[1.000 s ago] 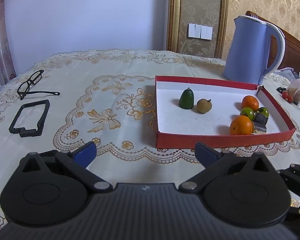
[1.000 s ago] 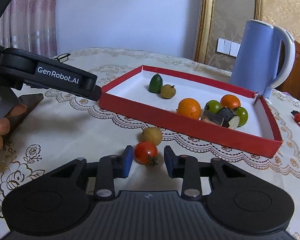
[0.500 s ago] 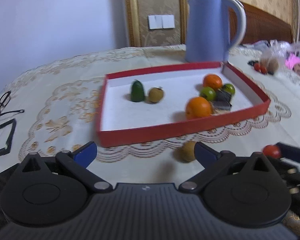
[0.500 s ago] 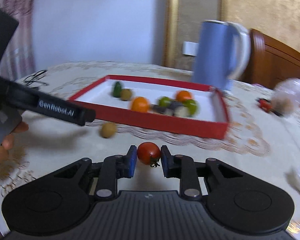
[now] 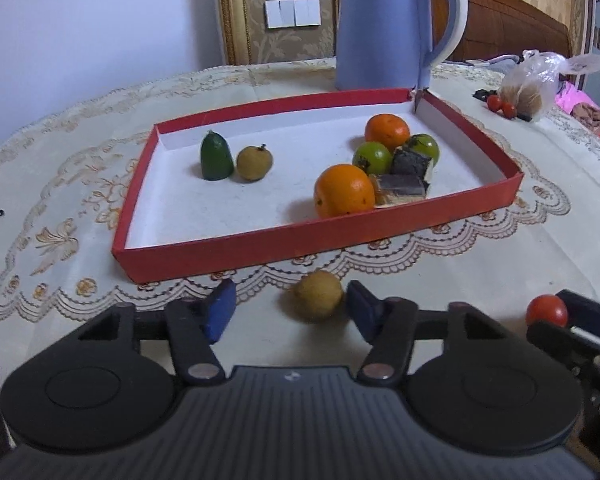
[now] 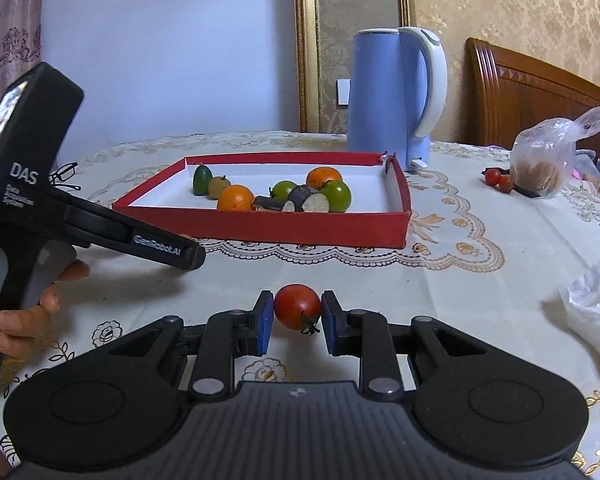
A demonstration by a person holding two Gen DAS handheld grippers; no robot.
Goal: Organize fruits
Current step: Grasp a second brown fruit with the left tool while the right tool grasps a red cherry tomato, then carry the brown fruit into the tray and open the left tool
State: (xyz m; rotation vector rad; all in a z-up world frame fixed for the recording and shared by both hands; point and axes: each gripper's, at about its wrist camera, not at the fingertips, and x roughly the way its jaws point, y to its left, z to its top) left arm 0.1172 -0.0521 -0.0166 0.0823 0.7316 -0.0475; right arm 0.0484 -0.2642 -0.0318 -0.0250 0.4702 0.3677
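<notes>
A red tray [image 5: 320, 236] [image 6: 260, 228] holds two oranges [image 5: 344, 190], green fruits, dark chunks and a brown fruit. In front of it a yellow-brown fruit [image 5: 318, 295] lies on the tablecloth between the fingers of my left gripper [image 5: 288, 306]. Those jaws are closing; the right pad is at the fruit, the left pad stands off it. My right gripper [image 6: 296, 314] is shut on a red cherry tomato [image 6: 298, 304], held off the cloth. The tomato [image 5: 547, 310] also shows at the right of the left wrist view. The left gripper's body [image 6: 164, 246] hides the yellow-brown fruit in the right wrist view.
A blue kettle [image 5: 380, 24] [image 6: 388, 92] stands behind the tray. At the far right are a plastic bag [image 6: 544, 160] and loose cherry tomatoes [image 6: 496, 178]. A white tissue [image 6: 592, 296] lies at the right, glasses [image 6: 64, 172] at the far left.
My left gripper swung right, came down around the yellow-brown fruit and narrowed its jaws. The right gripper closed on the tomato, lifted it and carried it to the right.
</notes>
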